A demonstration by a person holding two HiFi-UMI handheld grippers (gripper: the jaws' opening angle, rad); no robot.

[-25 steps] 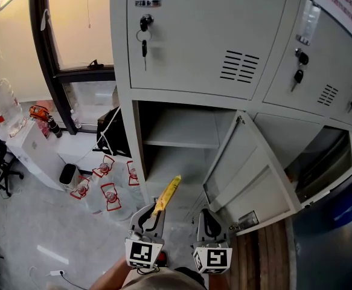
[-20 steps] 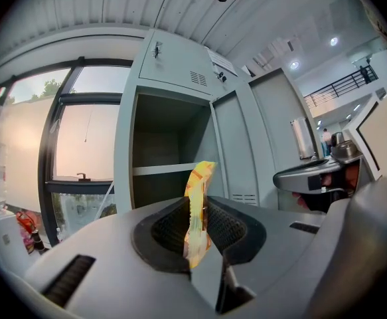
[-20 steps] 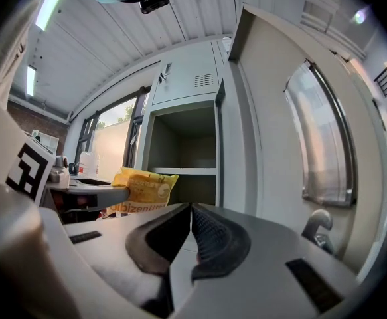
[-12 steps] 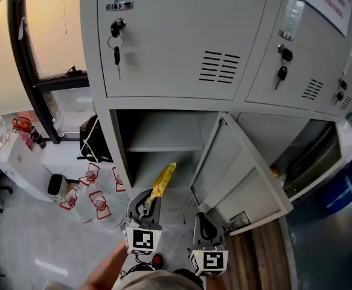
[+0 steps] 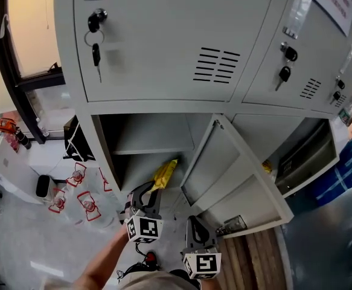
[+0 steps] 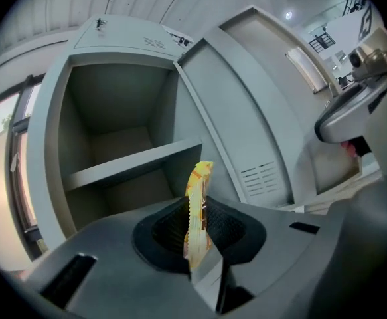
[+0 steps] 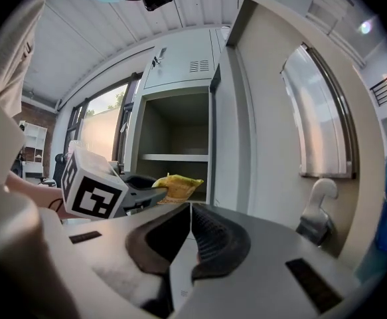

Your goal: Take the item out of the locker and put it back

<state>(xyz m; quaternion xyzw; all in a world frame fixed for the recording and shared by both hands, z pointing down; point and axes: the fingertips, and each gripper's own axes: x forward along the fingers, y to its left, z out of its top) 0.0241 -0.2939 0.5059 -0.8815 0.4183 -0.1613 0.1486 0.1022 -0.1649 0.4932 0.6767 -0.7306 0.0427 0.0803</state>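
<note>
1. Head view, looking steeply down: a tall grey metal locker [image 5: 163, 41] filled the frame. Its lower left compartment stood open, with a grey metal door [image 5: 236, 180] swung out to the right. A grey inner shelf [image 5: 148, 151] ran across the compartment.
2. The left tongs [image 5: 154, 192] were clamped on a flat yellow foil snack packet [image 5: 165, 173]. The packet stood edge-on between the ribbed pads, pinched near its lower end. Its free end pointed up and forward at the mouth of the compartment, below the shelf, resting on nothing.
3. The right tongs [image 5: 194, 227] were pressed together with nothing between them. They were held low, just beside the left pair and near the open door.
4. This moment alone did not show whether the packet was coming out or going back. Either way, the left tongs carried it at the locker's opening.
5. To do the step well, the grip probably needed to stay firm, since only one end of the thin packet was pinched.
6. The free end should pass under the shelf's front edge and clear of the door.
7. If going back, the packet was best set down well inside before the tongs parted.
8. The right tongs would do best kept out of the path, ready to steady the door.
</note>
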